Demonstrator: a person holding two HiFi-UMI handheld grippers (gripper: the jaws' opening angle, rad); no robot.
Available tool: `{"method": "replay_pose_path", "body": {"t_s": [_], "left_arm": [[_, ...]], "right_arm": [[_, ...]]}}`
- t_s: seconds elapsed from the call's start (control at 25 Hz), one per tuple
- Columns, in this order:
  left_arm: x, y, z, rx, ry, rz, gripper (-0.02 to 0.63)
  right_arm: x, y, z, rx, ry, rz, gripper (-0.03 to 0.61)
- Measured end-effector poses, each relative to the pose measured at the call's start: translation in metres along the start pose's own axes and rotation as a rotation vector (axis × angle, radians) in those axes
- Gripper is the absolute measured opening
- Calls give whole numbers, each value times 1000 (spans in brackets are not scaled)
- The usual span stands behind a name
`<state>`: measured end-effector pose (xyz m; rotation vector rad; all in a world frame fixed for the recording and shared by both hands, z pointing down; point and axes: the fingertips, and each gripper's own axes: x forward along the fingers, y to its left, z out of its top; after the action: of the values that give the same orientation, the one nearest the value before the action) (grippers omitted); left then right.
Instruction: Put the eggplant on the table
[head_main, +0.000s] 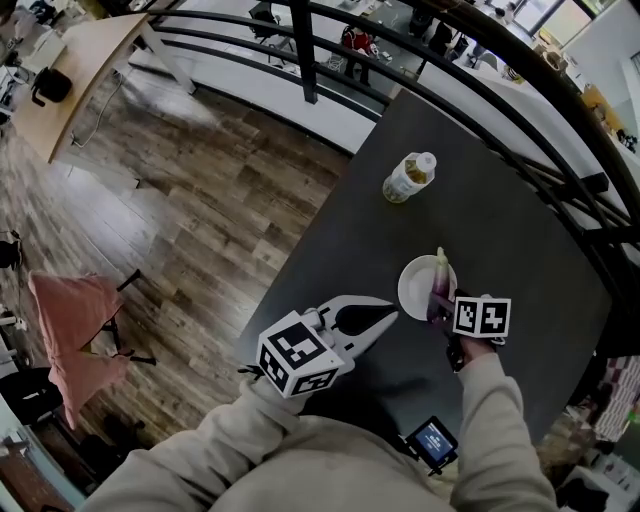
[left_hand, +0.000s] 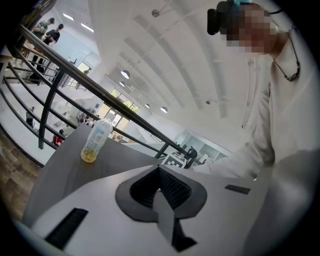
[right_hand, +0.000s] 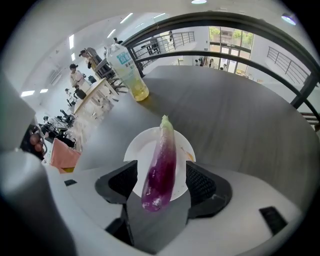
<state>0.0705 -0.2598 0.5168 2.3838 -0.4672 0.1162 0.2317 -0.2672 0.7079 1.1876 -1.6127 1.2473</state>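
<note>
A purple eggplant (head_main: 438, 282) with a pale green stem end lies across a white plate (head_main: 414, 290) on the dark table (head_main: 480, 200). In the right gripper view the eggplant (right_hand: 162, 162) sits between the pads of my right gripper (right_hand: 161, 176), stem end pointing away. The jaws stand wide, with a gap on each side of it. From the head view my right gripper (head_main: 438, 310) points steeply down at the plate's near rim. My left gripper (head_main: 385, 318) hovers just left of the plate, jaws together and empty.
A clear bottle (head_main: 409, 177) with yellowish liquid stands farther back on the table and also shows as the bottle (left_hand: 95, 142). A black railing (head_main: 520, 150) runs behind the table. A small screen device (head_main: 432, 441) hangs at my chest. Wooden floor and a pink chair (head_main: 75, 320) lie left.
</note>
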Motion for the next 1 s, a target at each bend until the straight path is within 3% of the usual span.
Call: {"method": "replay_pose_path", "body": {"t_s": [0.2, 0.44, 0.64, 0.88, 1.0], "left_arm": [[0, -16, -1, 26, 12, -20, 5], [7, -74, 20, 149, 47, -131, 5], [7, -104, 36, 224, 70, -176, 5], [10, -135, 51, 290, 104, -244, 5], [14, -145, 58, 312, 105, -261, 5]], "right_arm": [[-40, 19, 2, 0, -95, 37, 290], [-114, 19, 1, 86, -315, 201, 288], [-182, 13, -3, 111, -502, 337, 276], [-248, 13, -24, 99, -670, 388, 154], [-270, 23, -28, 53, -721, 405, 37]]}}
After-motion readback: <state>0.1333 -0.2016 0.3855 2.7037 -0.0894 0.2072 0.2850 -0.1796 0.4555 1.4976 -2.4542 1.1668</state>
